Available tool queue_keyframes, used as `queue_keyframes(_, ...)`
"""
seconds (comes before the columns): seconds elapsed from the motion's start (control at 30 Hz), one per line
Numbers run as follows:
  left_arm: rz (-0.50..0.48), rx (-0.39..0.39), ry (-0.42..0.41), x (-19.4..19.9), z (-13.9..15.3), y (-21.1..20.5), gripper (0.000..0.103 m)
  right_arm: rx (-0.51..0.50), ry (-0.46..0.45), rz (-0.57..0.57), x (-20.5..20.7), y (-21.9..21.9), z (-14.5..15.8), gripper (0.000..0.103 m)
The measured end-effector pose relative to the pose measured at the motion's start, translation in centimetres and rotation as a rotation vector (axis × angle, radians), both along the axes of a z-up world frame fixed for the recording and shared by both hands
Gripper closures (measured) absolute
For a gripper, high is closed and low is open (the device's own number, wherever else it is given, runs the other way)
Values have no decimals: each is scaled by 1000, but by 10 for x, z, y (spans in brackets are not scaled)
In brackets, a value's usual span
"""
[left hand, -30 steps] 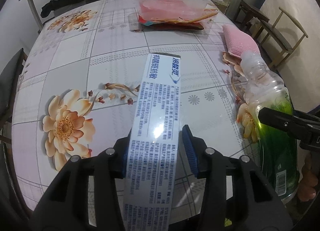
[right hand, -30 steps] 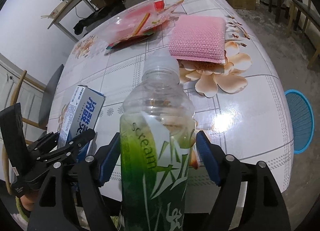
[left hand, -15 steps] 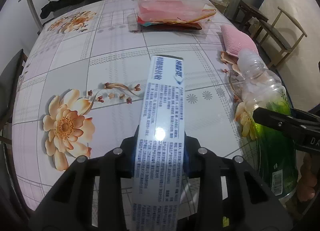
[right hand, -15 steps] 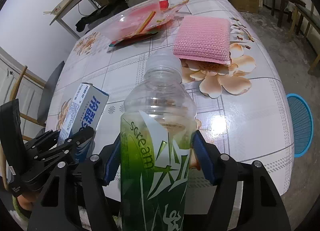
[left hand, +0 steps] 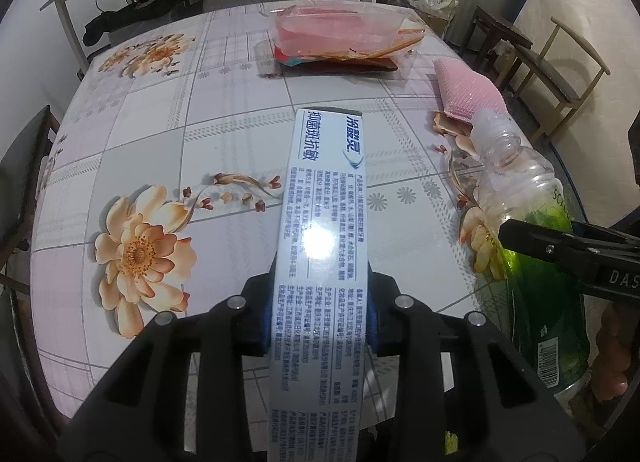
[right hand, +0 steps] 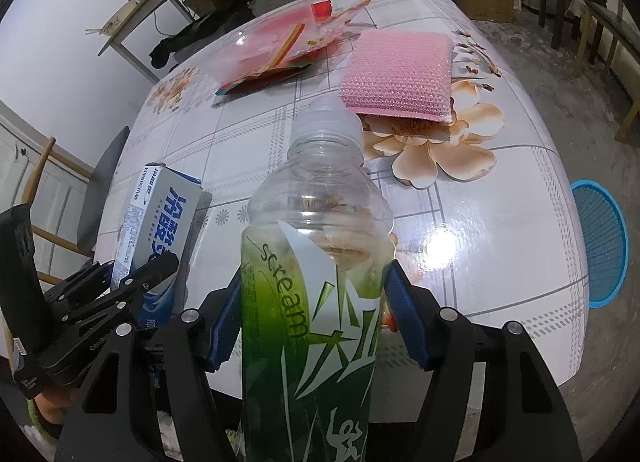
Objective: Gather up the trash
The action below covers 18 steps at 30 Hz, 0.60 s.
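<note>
Jaws on both grippers had just been closing, each with a piece of trash between its pads, and by this moment both had settled into a firm hold. The left gripper (left hand: 318,316) pinched the long blue-and-white toothpaste box (left hand: 324,230) across its narrow width at lower centre of the left view, where a second earlier its pads had stood clear of the box sides. The right gripper (right hand: 316,326) clamped the green-labelled plastic bottle (right hand: 316,262) around its body at lower centre of the right view, its blue pads now pressed against the label. With both items secured, the pickup step looked done, and carrying them off to a bin seemed the likely next move. On the floral tablecloth (left hand: 132,142), a clear bag of pink and red packaging (left hand: 340,38) lay at the top of the left frame, and a pink scouring sponge (right hand: 400,74) sat in the upper centre of the right frame, well apart from either hand. A blue mesh basket (right hand: 600,246) stood on the floor at the right edge. The two grippers hung close together, so the box and bottle could knock each other when lifted.
</note>
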<state>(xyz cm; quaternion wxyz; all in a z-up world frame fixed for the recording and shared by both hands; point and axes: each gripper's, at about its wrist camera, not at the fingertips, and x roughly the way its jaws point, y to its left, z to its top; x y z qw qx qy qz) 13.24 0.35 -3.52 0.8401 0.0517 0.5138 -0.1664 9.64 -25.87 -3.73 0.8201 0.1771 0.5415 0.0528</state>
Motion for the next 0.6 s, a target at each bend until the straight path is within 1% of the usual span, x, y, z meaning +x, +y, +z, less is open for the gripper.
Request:
queue_keyframes(0.3, -6, -13, -9, -3, 3, 1, 71, 9, -9, -5, -3, 0, 2, 38)
queue_keyframes(0.6, -21, -40, 50, 6, -11, 3, 71, -9, 7, -3, 1, 6, 0, 38)
